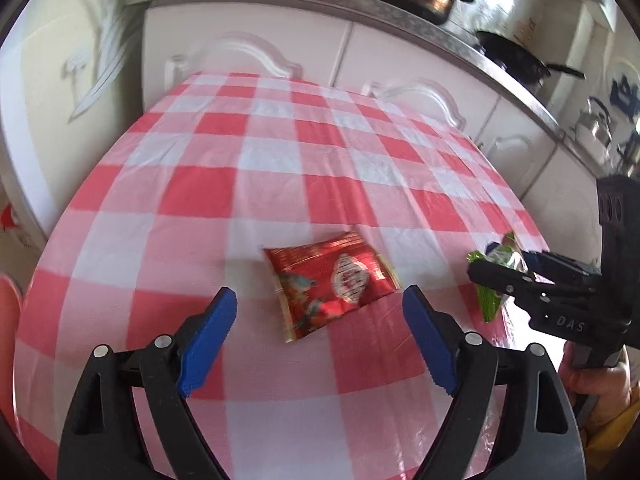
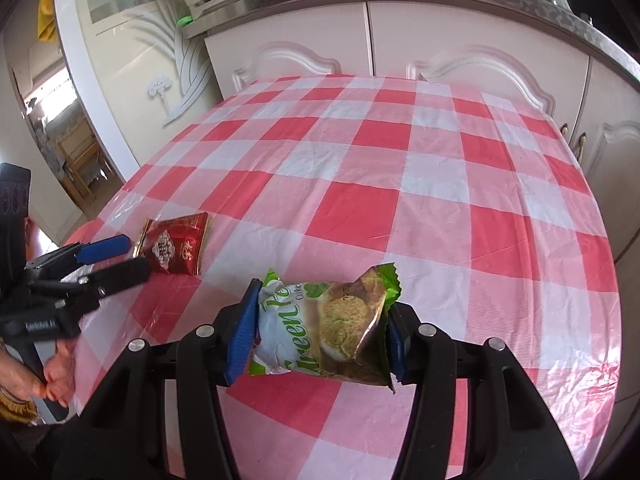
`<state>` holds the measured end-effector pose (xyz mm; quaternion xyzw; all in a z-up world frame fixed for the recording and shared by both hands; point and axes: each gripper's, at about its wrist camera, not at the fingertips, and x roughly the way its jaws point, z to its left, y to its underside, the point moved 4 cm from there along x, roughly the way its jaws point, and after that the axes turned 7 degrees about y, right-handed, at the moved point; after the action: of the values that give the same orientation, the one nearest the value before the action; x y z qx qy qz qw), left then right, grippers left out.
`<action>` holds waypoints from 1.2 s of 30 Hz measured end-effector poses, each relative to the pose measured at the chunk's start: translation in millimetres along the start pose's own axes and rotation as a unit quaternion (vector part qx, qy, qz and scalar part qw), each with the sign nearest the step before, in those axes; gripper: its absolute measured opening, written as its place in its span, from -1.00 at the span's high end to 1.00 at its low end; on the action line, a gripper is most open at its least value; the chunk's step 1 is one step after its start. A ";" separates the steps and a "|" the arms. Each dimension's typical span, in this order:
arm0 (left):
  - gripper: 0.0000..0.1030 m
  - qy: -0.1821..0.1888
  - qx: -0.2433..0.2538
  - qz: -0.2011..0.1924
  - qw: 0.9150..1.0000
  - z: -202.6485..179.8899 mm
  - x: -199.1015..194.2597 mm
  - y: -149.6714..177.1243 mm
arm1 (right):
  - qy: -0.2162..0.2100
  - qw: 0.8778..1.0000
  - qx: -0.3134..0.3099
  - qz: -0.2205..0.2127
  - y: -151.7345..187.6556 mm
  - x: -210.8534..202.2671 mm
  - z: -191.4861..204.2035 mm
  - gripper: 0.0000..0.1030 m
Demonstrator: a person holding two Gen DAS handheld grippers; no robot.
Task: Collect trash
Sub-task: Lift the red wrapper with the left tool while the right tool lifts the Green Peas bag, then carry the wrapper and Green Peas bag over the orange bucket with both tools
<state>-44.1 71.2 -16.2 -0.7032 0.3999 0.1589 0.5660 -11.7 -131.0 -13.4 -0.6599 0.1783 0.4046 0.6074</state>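
Kitchen, checked table (image 1: 280, 168): right tool (image 2: 320, 332) clamped on green wrapper (image 2: 320, 328), lifted, collected; left tool (image 1: 320, 340) spread wide and empty, red packet (image 1: 332, 280) lying just ahead between its tips, not yet picked up.

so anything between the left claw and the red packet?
No. In the left wrist view only bare checked cloth lies between the open left claw and the red packet; the packet sits just ahead of its tips, untouched.

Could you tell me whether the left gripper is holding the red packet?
No, the left gripper is open, and the red packet lies on the tablecloth.
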 end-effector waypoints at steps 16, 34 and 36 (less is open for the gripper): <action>-0.30 -0.102 -0.002 0.021 0.995 -11.0 34.9 -20.8 | -0.021 0.999 0.030 -0.015 -0.5 -6.3 -16.3 -0.07; -0.08 -0.055 -0.047 -0.021 0.997 27.7 -15.0 -11.1 | -0.066 0.997 0.041 -0.023 -7.4 -9.7 9.4 -0.07; -0.08 -0.055 -0.056 -0.027 0.997 37.3 -27.2 -7.8 | -0.077 0.996 0.033 -0.022 -8.7 -9.1 21.5 -0.07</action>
<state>-46.9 116.3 -4.1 -0.7347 0.3393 0.2041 0.5509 -17.8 -111.3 0.6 -0.6105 0.1296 0.4342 0.6496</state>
